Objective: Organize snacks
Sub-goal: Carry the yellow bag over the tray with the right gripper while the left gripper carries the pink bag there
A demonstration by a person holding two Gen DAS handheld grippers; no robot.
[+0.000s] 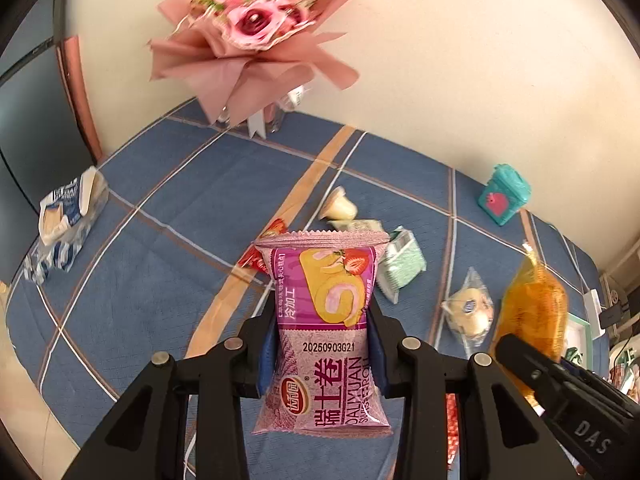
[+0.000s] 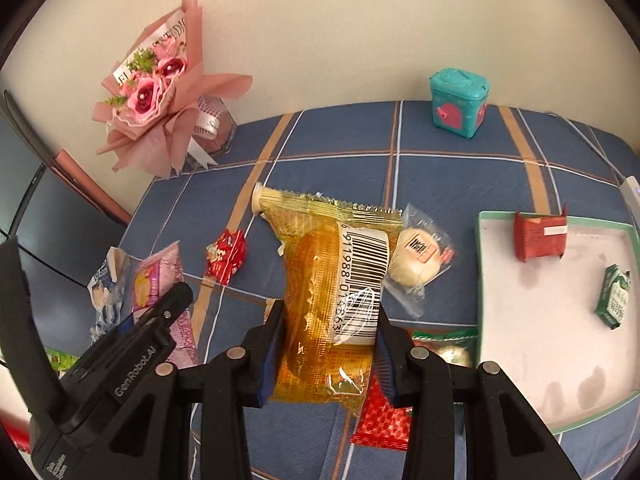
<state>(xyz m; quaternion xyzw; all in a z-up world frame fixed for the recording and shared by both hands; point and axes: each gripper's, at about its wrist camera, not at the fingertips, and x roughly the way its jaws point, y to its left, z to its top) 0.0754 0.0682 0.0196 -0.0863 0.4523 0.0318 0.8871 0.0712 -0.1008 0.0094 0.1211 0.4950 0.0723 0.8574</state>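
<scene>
While both packets hang clear above the blue plaid cloth [image 2: 440, 176], left gripper [image 1: 322, 344] is clamped on the pink Swiss roll packet [image 1: 324, 320], right gripper [image 2: 330, 344] clamped on the orange cake packet [image 2: 320, 280]. Tray [image 2: 560, 412] at right holds a red packet [image 2: 540, 240] and a green packet [image 2: 614, 300]; loose snacks lie beside it.

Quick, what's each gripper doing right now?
Left gripper: shut on the pink Swiss roll pack.
Right gripper: shut on the yellow cake pack.
</scene>
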